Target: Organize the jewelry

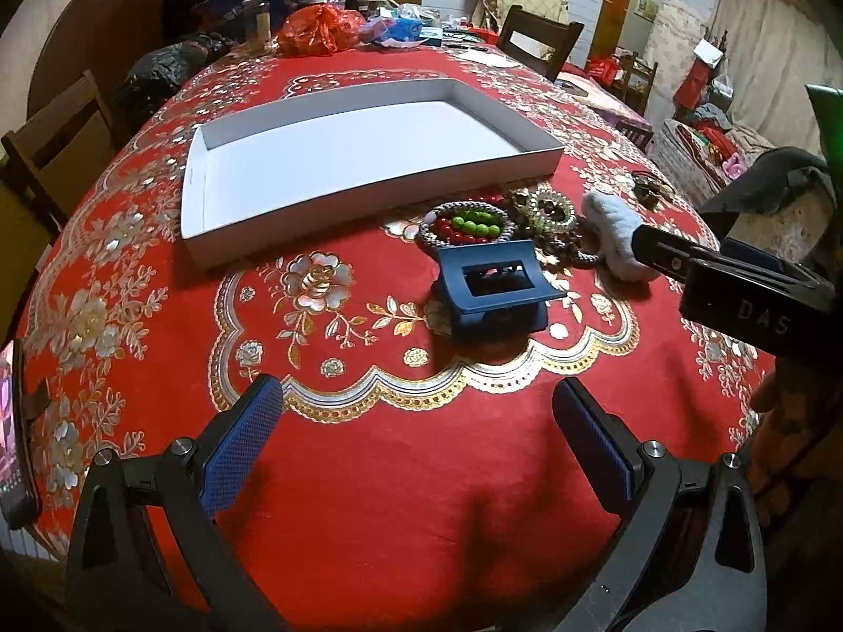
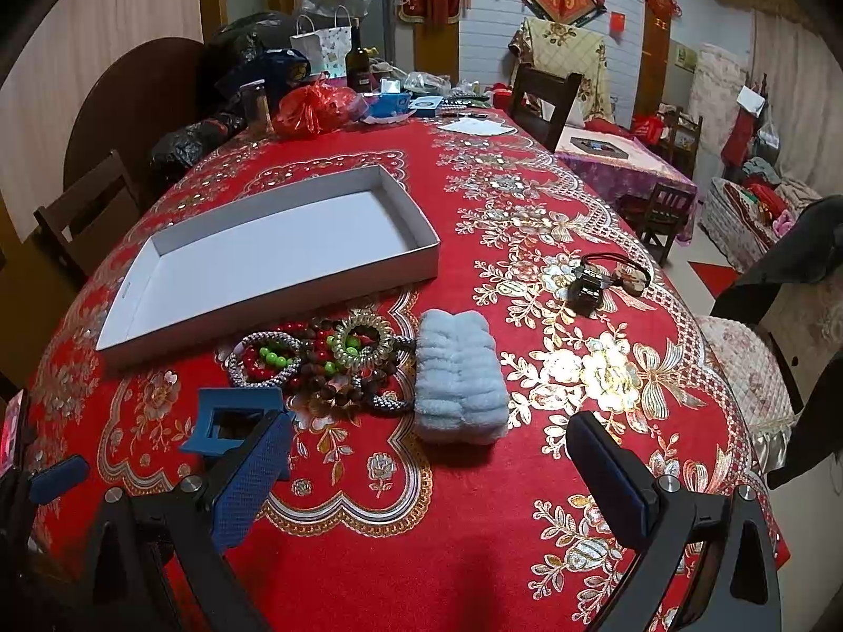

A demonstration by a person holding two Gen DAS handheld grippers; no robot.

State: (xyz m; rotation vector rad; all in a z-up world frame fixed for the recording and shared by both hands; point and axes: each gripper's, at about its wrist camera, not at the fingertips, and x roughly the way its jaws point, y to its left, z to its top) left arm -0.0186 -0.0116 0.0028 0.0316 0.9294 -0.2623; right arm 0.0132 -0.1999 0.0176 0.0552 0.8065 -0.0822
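An empty white shallow box [image 1: 326,158] [image 2: 253,258] lies on the red tablecloth. Just in front of it sits a pile of bead bracelets [image 1: 466,224] [image 2: 295,355], a blue hair claw clip [image 1: 498,287] [image 2: 232,418] and a fluffy light-blue headband [image 1: 614,234] [image 2: 458,376]. A black clip with hair ties [image 2: 606,282] lies further right. My left gripper [image 1: 416,442] is open and empty, short of the claw clip. My right gripper [image 2: 429,466] is open and empty, just short of the headband; its body shows at the right of the left wrist view [image 1: 727,274].
The far end of the table holds a red plastic bag [image 2: 311,108], a jar [image 2: 255,105], a bottle [image 2: 361,60] and small clutter. Wooden chairs [image 2: 542,97] stand around the table. A phone [image 1: 16,437] lies at the left table edge.
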